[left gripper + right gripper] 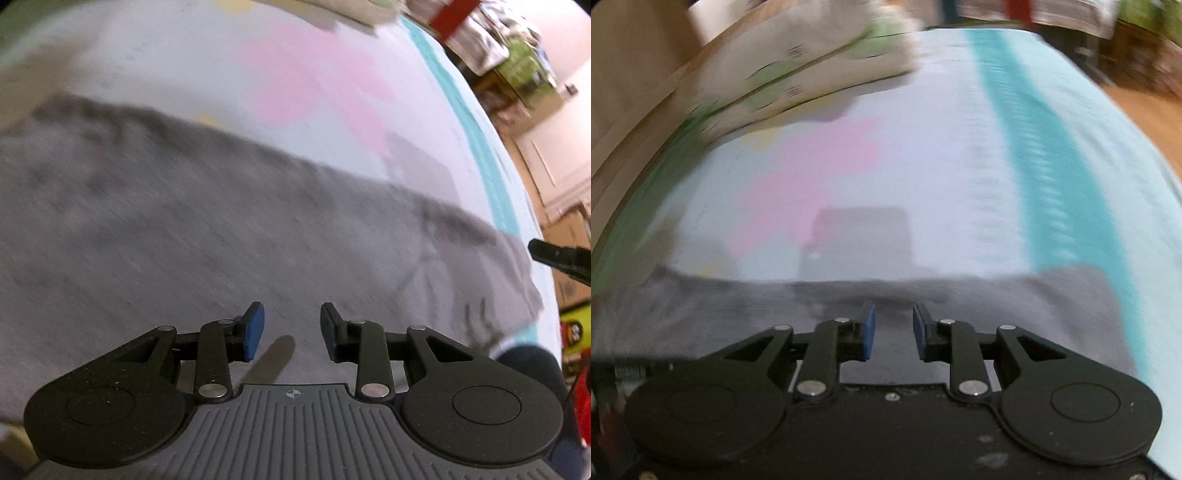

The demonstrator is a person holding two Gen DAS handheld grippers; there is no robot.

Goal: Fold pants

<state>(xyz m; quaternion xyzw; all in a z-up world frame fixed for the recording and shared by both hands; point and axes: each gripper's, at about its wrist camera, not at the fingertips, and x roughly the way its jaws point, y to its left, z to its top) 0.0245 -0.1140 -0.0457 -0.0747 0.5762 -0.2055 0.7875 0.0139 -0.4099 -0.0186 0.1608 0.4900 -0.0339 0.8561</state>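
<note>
Grey pants (184,206) lie flat across a pale bedsheet (166,66), stretching from the left toward the right edge. My left gripper (291,328) hovers above the grey cloth, open, with nothing between its blue pads (255,332). In the right wrist view the same grey pants (738,314) fill the lower part, their far edge running across the frame. My right gripper (891,328) stands over that cloth near its edge, open, with a narrow bare gap between the pads. Both views are blurred by motion. A black tip of the other gripper (561,258) shows at the far right of the left wrist view.
The bedsheet (923,147) carries a pink patch (805,173) and a teal stripe (1045,147). Pillows or folded bedding (798,74) lie at the far left. Cardboard boxes and clutter (524,74) stand past the bed's right edge, over a wooden floor (1145,110).
</note>
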